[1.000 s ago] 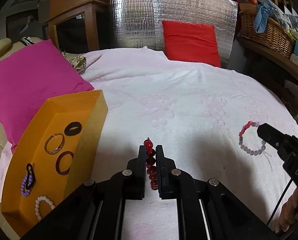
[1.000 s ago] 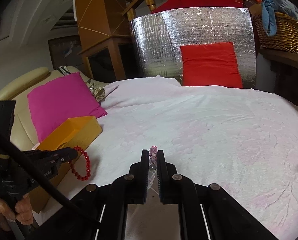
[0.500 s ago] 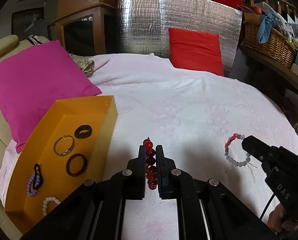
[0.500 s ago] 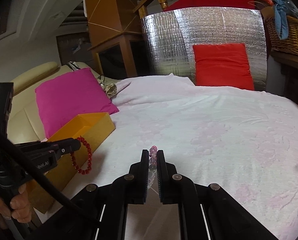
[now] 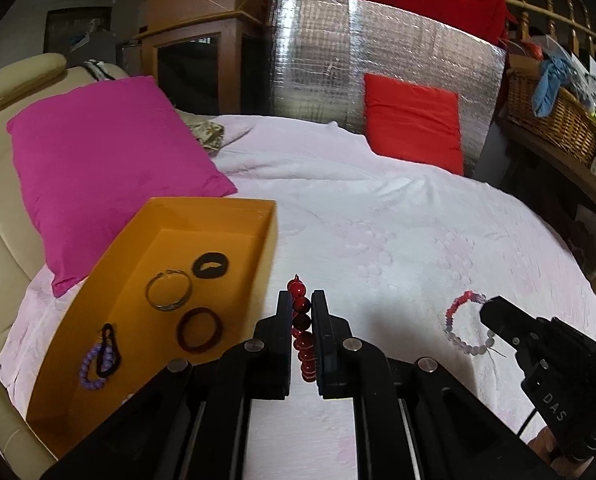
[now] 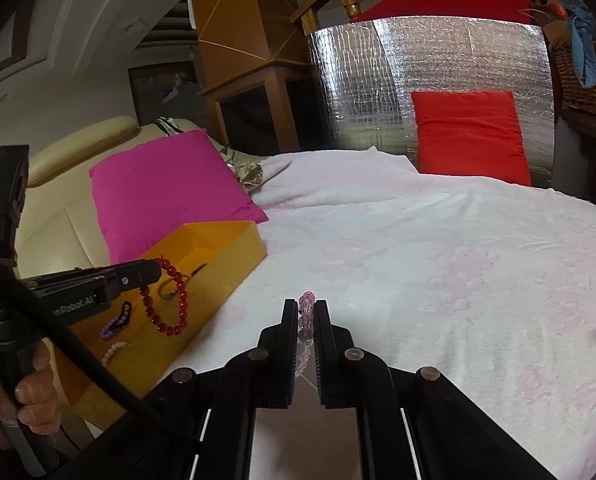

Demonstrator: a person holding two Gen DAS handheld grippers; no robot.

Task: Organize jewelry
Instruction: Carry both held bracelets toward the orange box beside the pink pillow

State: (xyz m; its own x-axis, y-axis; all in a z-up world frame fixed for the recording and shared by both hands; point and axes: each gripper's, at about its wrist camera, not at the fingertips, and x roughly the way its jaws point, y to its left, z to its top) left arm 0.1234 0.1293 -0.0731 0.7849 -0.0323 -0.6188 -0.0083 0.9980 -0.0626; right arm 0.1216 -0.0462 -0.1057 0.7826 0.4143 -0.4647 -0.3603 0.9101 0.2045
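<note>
My left gripper (image 5: pixel 301 300) is clamped on a red bead bracelet (image 5: pixel 302 328): glossy round dark-red beads, hanging as a loop just right of the orange box (image 5: pixel 217 210), above the pink bedspread (image 5: pixel 398 240). My right gripper (image 6: pixel 306 308) is closed on a pink-and-clear bead bracelet (image 6: pixel 306 306); pink beads at one end, pale translucent ones along the rest, dangling from the tips. Two bracelets held, one per gripper. In the box, five pieces: black ring (image 5: pixel 211 266), metal bangle (image 5: pixel 168 290), dark red bangle (image 5: pixel 199 329), purple bead bracelet with black loop (image 5: pixel 97 362), white bead bracelet (image 6: pixel 113 352). The box sits left, near the magenta pillow (image 5: pixel 105 168).
</note>
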